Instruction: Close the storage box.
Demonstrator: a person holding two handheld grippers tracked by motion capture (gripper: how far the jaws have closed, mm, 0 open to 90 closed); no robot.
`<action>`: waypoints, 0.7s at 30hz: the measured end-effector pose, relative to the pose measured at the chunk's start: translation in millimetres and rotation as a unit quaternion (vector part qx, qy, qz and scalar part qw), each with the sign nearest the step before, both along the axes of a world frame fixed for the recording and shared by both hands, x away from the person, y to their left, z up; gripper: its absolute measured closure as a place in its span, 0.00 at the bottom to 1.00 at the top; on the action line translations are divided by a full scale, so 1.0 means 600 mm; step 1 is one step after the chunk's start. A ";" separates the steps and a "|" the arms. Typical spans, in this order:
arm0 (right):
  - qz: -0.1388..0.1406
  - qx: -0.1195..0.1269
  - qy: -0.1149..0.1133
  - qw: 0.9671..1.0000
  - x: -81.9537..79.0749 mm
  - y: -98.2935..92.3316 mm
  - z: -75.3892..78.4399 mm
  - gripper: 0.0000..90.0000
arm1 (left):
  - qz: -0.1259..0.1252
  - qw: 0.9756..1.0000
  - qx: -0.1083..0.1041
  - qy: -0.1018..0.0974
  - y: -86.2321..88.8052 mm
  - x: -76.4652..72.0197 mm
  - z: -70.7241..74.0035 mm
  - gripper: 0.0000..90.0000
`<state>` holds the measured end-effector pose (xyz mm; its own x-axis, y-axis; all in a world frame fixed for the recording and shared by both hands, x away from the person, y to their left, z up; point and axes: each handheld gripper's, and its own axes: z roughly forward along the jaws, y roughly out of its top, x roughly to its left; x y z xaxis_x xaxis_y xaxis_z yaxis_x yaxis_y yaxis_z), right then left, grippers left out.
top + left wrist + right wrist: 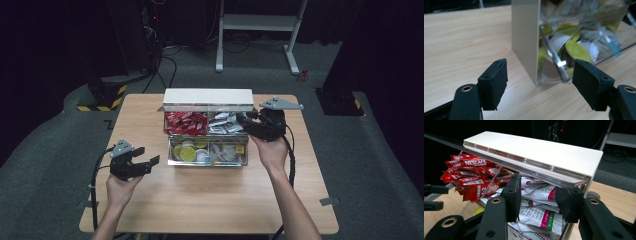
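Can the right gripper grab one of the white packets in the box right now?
Probably yes. The right gripper hangs just over the white packets in the box's top right compartment, jaws part open with nothing between them. The raised lid sits above, but seems not to block it.

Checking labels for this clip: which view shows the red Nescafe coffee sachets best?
The right gripper view: the red Nescafe coffee sachets are close, with readable print. The high view shows them small, in the box's back left compartment. The left gripper view faces the yellow-disc compartment.

Clear glossy plastic box [207,131], matt wood-grain table [210,195]
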<state>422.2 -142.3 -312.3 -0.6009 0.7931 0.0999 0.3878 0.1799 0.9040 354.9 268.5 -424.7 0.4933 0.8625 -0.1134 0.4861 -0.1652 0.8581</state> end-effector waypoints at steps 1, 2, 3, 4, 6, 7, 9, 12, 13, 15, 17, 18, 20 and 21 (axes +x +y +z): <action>0.000 0.000 0.000 1.000 0.000 0.000 0.000 0.63 | -0.002 1.000 0.002 -0.002 -0.001 0.001 0.004 0.33; 0.000 0.000 0.000 1.000 0.000 0.000 0.000 0.63 | -0.004 1.000 0.005 -0.002 -0.002 0.002 0.008 0.33; 0.000 0.001 0.000 1.000 0.000 0.000 0.000 0.63 | -0.006 1.000 0.005 -0.003 -0.003 0.003 0.011 0.33; 0.000 0.002 0.002 1.000 0.000 0.000 0.000 0.63 | -0.009 1.000 0.006 -0.002 -0.004 0.005 0.014 0.34; 0.001 0.002 0.001 1.000 0.001 -0.002 0.000 0.63 | -0.017 1.000 0.009 -0.001 -0.006 0.009 0.021 0.34; 0.000 0.002 0.000 1.000 0.001 -0.002 0.000 0.63 | -0.018 1.000 0.007 -0.002 -0.007 0.009 0.023 0.34; -0.001 0.006 0.002 1.000 0.003 -0.005 -0.001 0.63 | -0.022 1.000 0.004 -0.009 -0.008 0.009 0.030 0.35; -0.002 0.005 0.001 1.000 0.003 -0.004 0.000 0.63 | -0.026 0.999 -0.007 -0.020 -0.008 0.009 0.043 0.37; -0.003 0.004 0.001 1.000 0.003 -0.003 0.000 0.63 | -0.031 0.999 -0.010 -0.024 -0.008 0.009 0.049 0.39; -0.002 0.007 0.002 1.000 0.003 -0.004 0.001 0.63 | -0.033 0.999 -0.014 -0.036 -0.011 0.009 0.059 0.41; -0.002 0.007 0.002 1.000 0.003 -0.004 0.001 0.63 | -0.035 0.998 -0.012 -0.046 -0.015 0.009 0.070 0.41; -0.002 0.007 0.001 1.000 0.003 -0.004 0.000 0.63 | -0.036 0.998 -0.013 -0.052 -0.017 0.010 0.077 0.41; -0.004 0.007 0.003 1.000 0.003 -0.003 0.001 0.63 | -0.037 0.998 -0.011 -0.053 -0.019 0.012 0.085 0.39; -0.004 0.006 0.003 1.000 0.003 -0.003 0.001 0.63 | -0.042 0.998 -0.016 -0.049 -0.019 0.014 0.090 0.39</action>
